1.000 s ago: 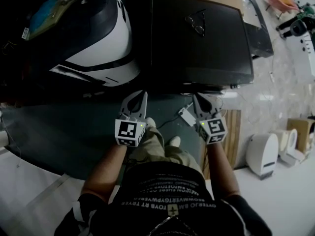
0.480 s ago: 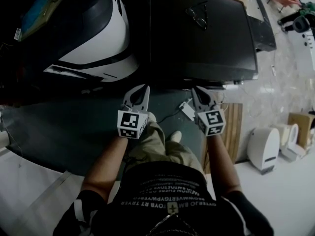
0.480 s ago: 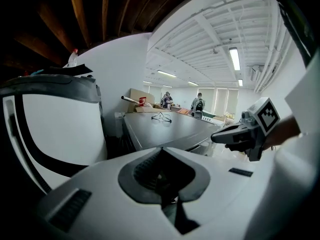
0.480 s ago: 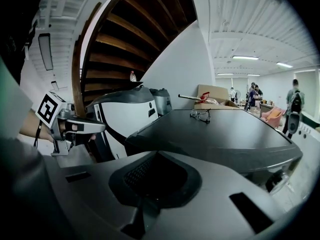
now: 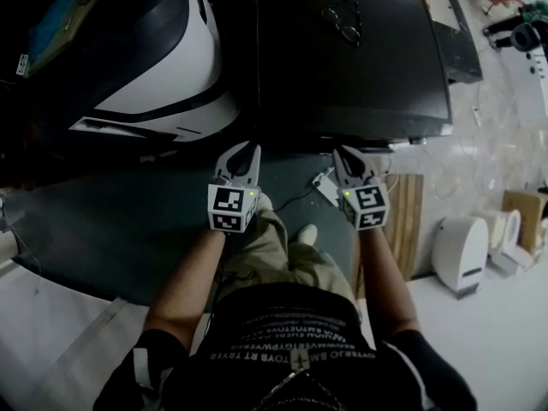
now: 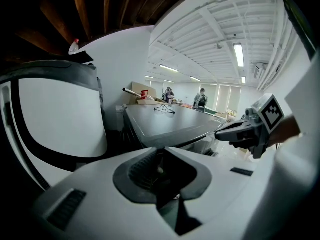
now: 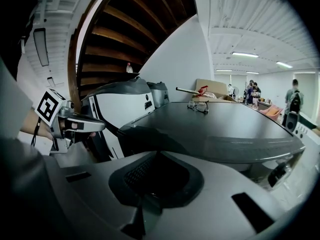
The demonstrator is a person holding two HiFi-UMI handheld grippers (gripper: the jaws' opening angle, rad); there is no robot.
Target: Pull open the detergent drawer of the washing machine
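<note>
The washing machine [image 5: 351, 67] shows from above in the head view as a dark, flat-topped box, and both grippers are held side by side just short of its near edge. The left gripper [image 5: 242, 152] points at the machine's near left corner. Its jaws have just been opening and stand only a crack apart, with nothing between them. The right gripper [image 5: 347, 154] points at the near edge further right, close to the machine's near right corner. Its jaws are fully together and hold nothing. Neither gripper touches the machine. A pair of eyeglasses [image 5: 342, 26] lies on the machine's top, toward the far side. The detergent drawer cannot be picked out: the head view shows only the top, and in the right gripper view the machine's front under the lid edge is dark and shadowed. Directly left of the machine stands a rounded white-and-black appliance [image 5: 163, 67], close beside it. A dark floor mat [image 5: 111, 221] runs in front of the machine under the person's feet, with a small white adapter and cable [image 5: 327, 197] lying on it below the near edge. A wooden board [image 5: 407, 221] lies off the machine's near right corner.
</note>
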